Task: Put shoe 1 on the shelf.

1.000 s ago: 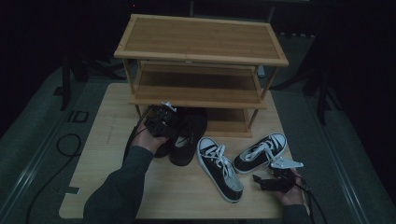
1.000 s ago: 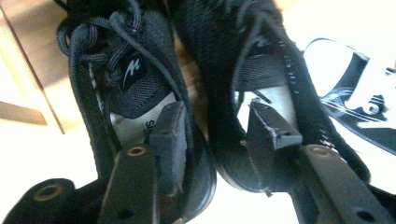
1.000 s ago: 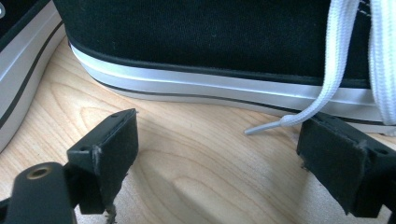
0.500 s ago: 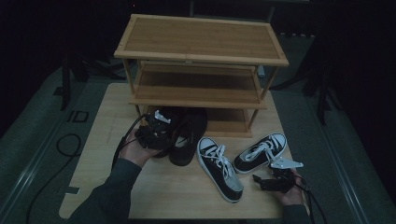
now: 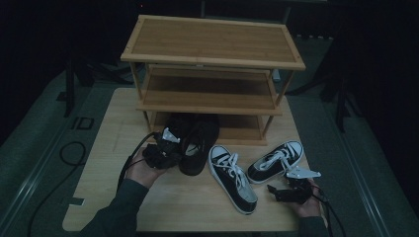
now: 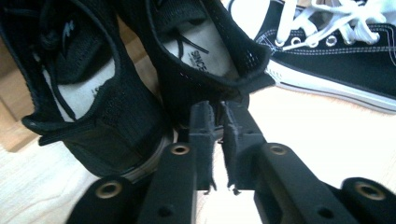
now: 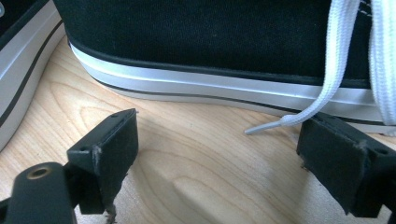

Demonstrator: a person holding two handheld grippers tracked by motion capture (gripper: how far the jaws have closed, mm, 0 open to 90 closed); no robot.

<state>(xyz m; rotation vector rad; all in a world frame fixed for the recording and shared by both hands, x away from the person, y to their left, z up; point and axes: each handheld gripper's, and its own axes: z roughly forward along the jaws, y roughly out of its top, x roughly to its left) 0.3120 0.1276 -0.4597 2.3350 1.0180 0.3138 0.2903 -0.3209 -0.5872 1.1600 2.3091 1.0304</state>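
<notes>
A pair of black mesh shoes stands in front of the rack's bottom shelf, the right shoe (image 5: 200, 140) beside the left one (image 5: 175, 126). My left gripper (image 5: 173, 148) is at the heel of the right black shoe (image 6: 205, 60). Its jaws have just been closing, and my left gripper (image 6: 218, 116) now pinches the heel rim with only a thin slit between the pads. Two black-and-white sneakers (image 5: 232, 177) (image 5: 276, 160) lie to the right. My right gripper (image 5: 273, 190) rests on the table, and my right gripper (image 7: 219, 144) stands open beside a sneaker's white sole (image 7: 210, 88).
A three-tier bamboo shoe rack (image 5: 212, 44) stands at the back of the wooden table (image 5: 113, 123). A white lace end (image 7: 280, 122) lies on the table near my right jaws. The second black shoe (image 6: 79, 93) sits close beside the gripped one. Cables trail off the table's left edge.
My left hand has drawn back toward the near side and slightly down, to the black shoe's heel, and its jaws have come together. The right hand has stayed still.
</notes>
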